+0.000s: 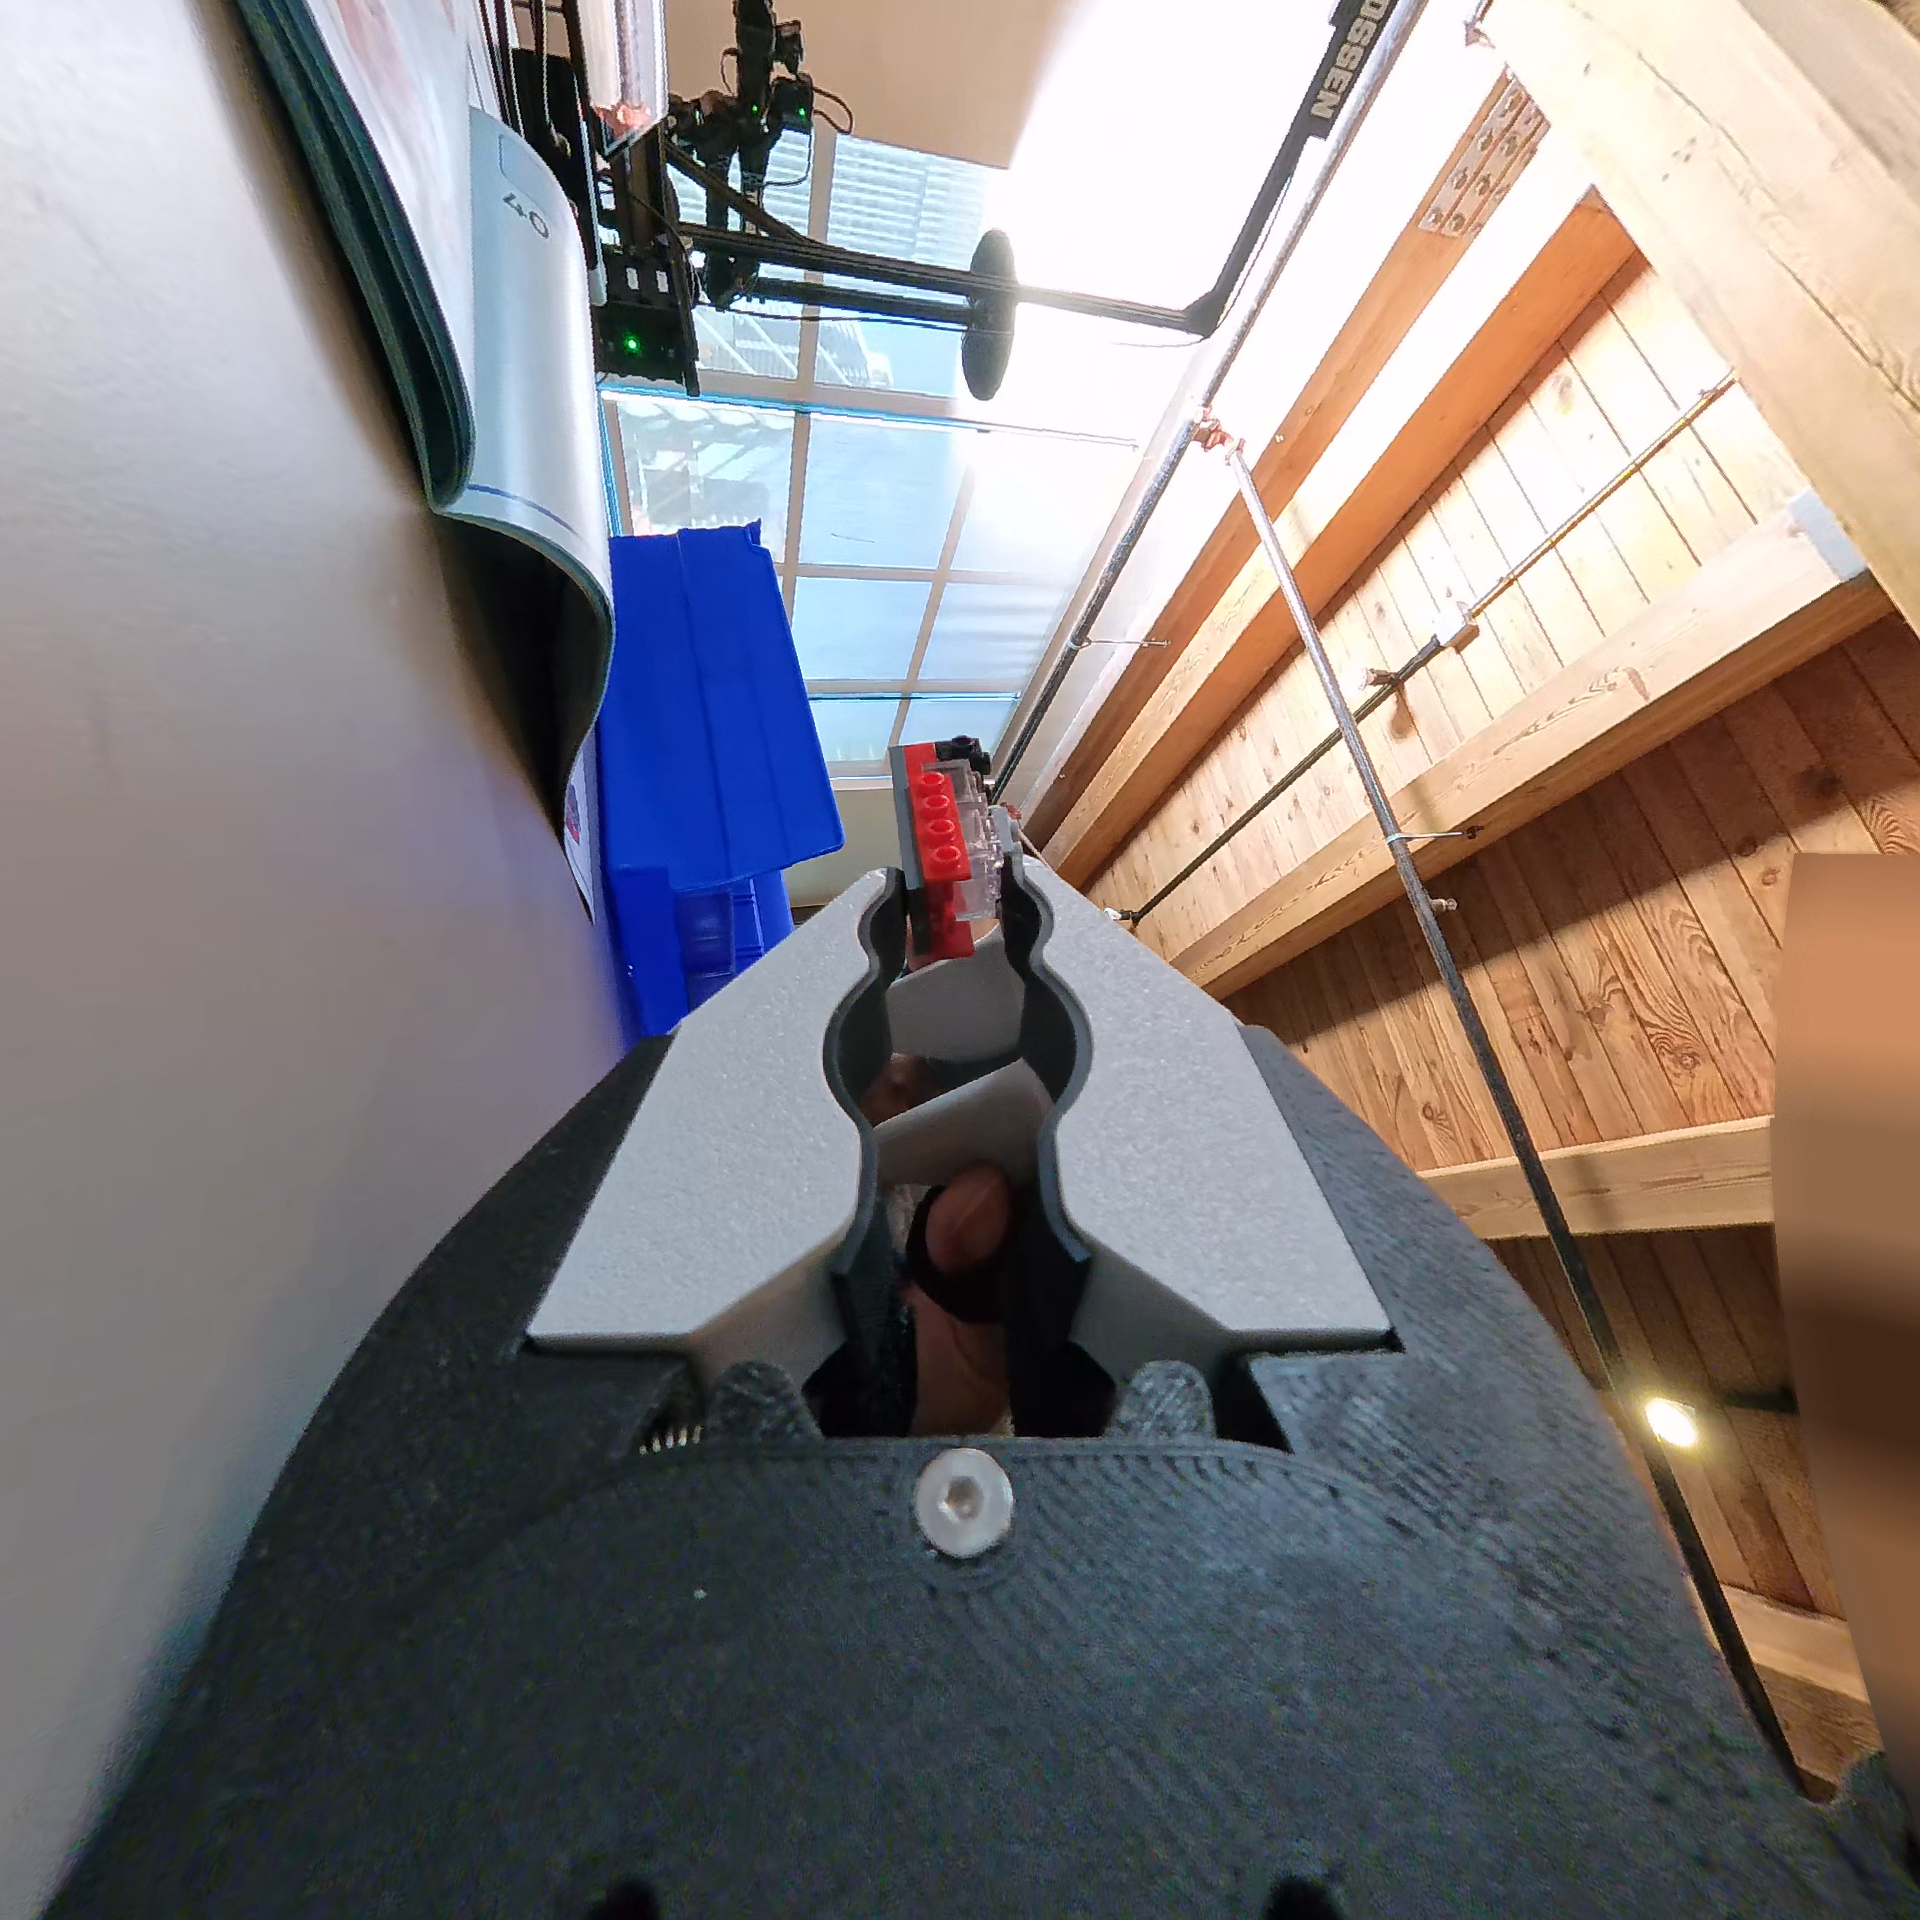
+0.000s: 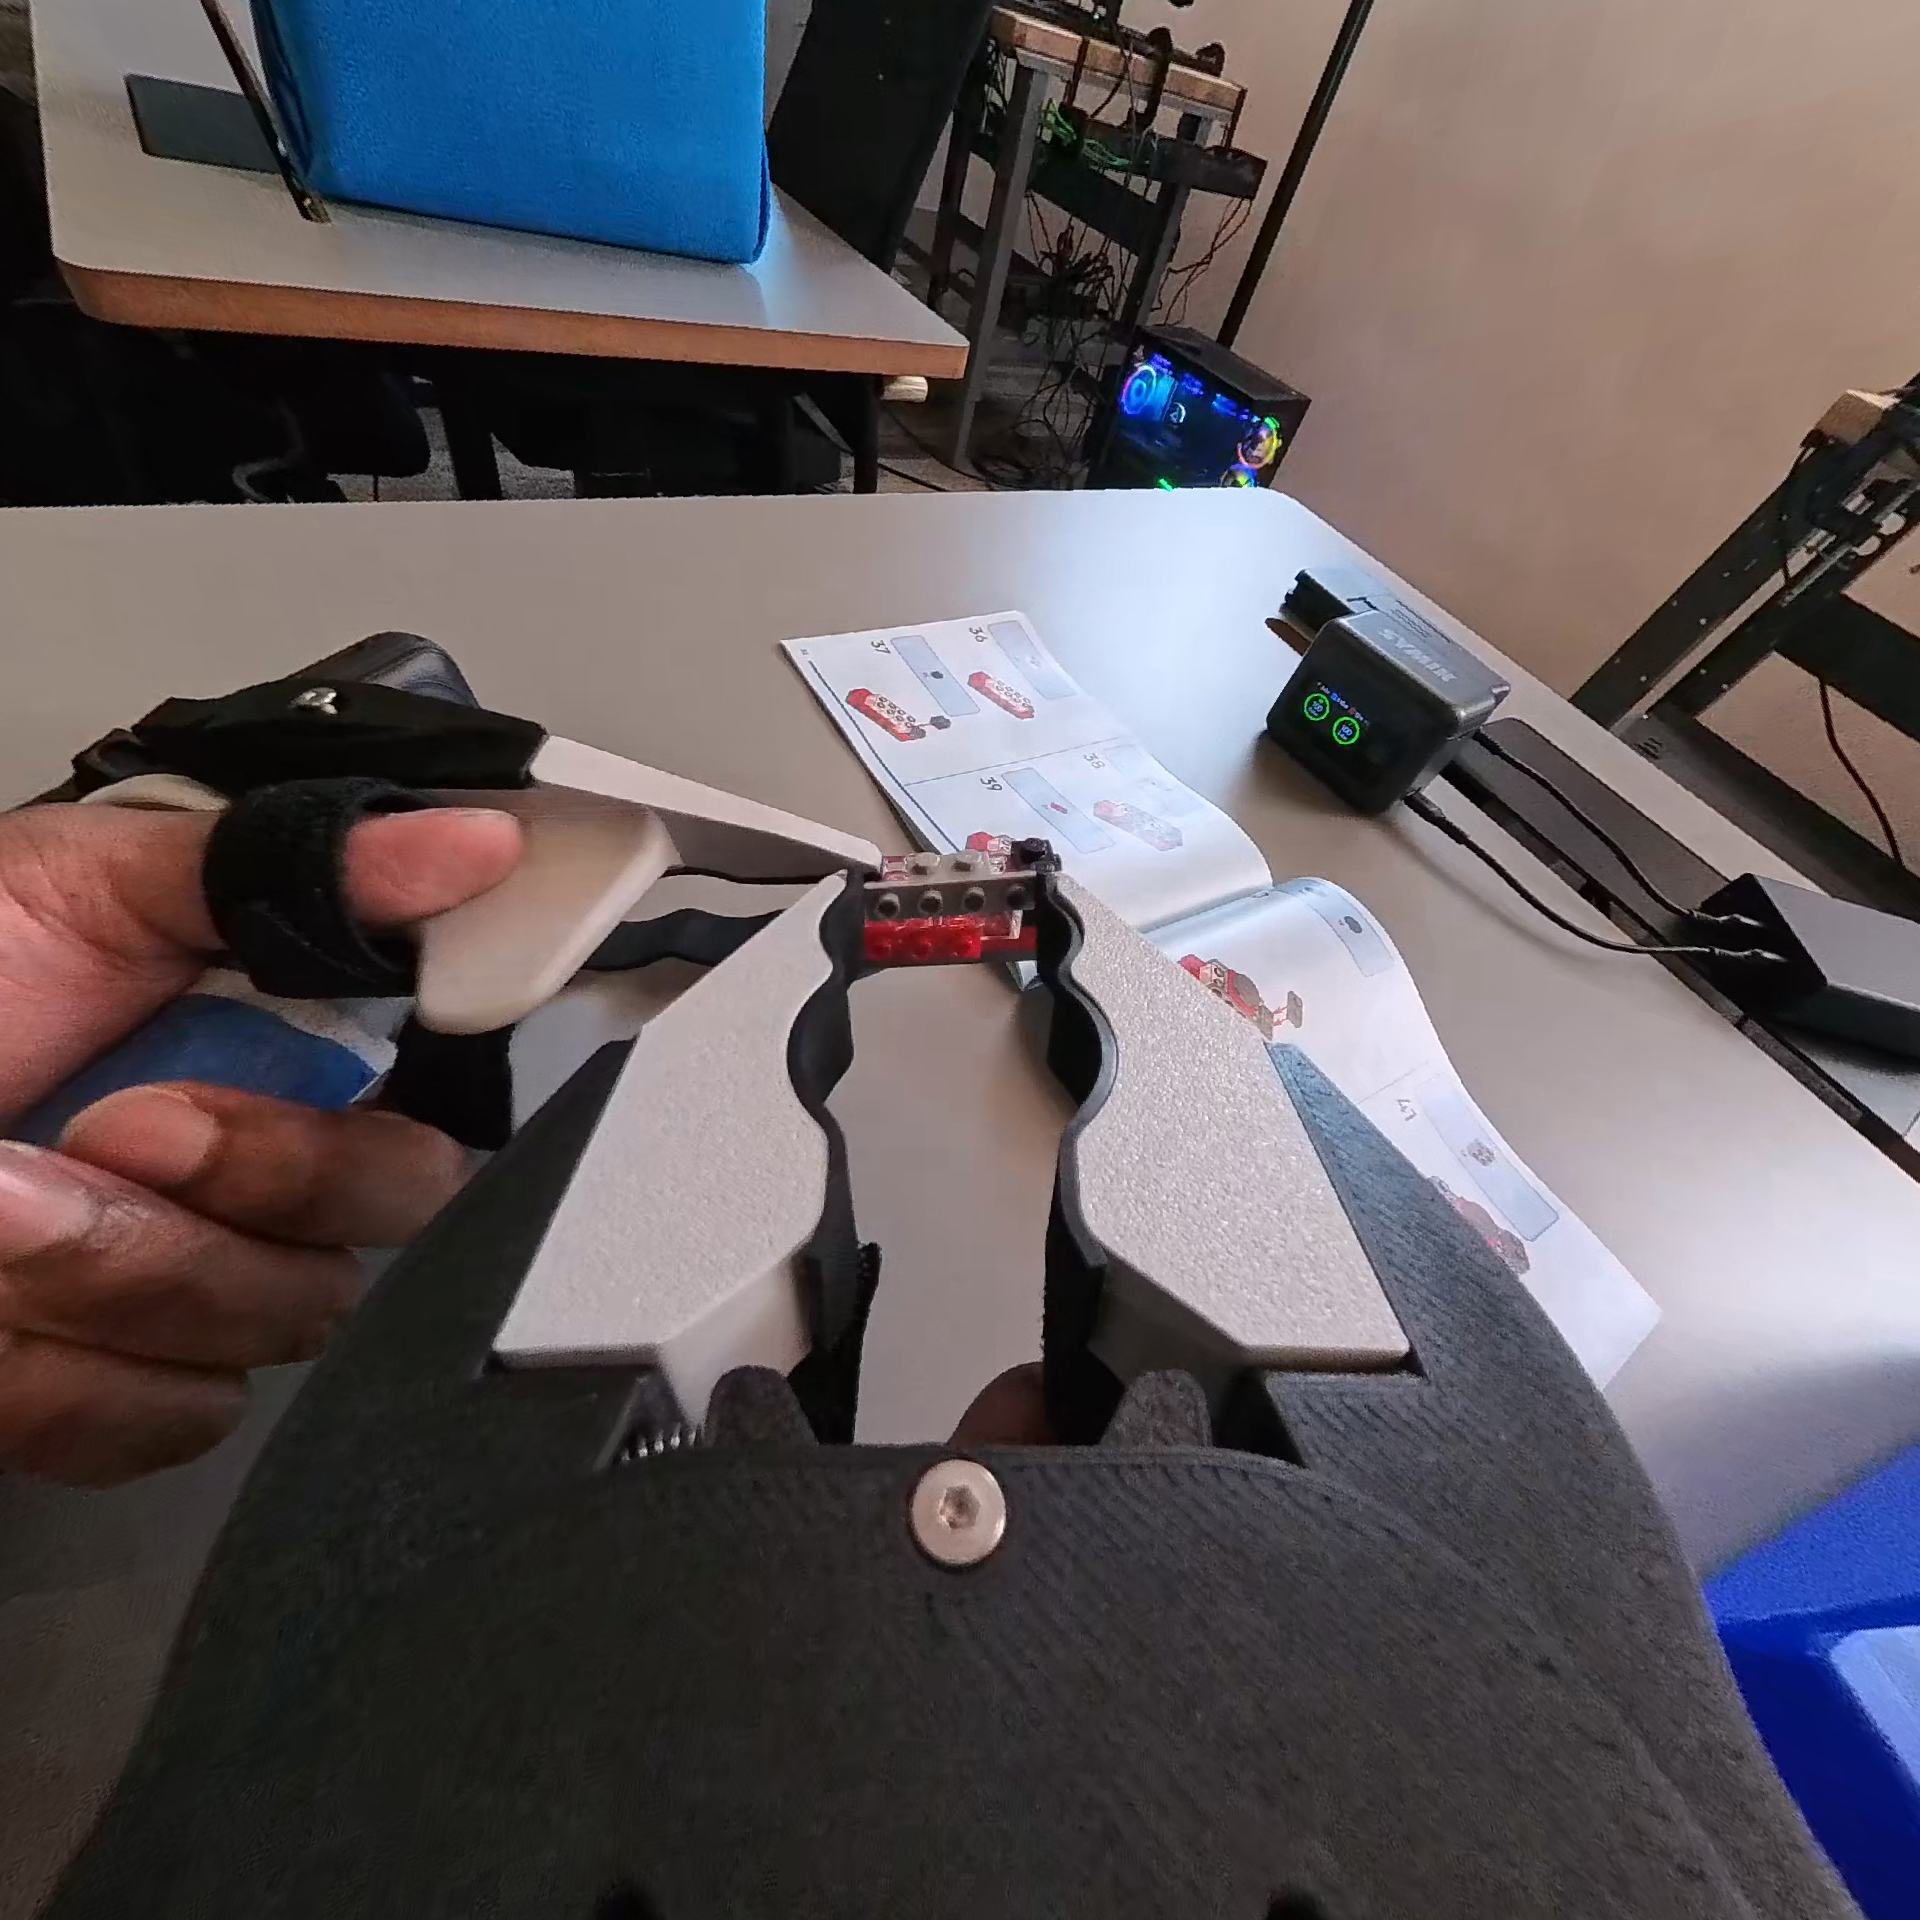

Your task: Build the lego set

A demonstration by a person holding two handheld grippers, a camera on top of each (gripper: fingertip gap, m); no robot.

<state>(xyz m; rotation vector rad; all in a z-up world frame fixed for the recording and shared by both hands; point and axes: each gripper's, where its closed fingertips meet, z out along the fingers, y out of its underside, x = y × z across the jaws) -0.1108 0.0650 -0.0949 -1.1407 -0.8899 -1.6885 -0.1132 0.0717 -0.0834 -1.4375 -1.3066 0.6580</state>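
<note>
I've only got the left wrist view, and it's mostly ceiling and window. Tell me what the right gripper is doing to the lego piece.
Observer: In the right wrist view, the right gripper has the lego assembly clamped lengthwise between its fingertips, grey bricks on top and red below.
Operator: Now tell me where my left gripper sits from that side.
Observer: The left gripper comes in from the left, and its tip meets the assembly's upper left end.
Operator: List what else is on the table that I can't see.
Observer: A small dark cube device with a lit screen stands on the grey table, to the right beyond the assembly.
</note>
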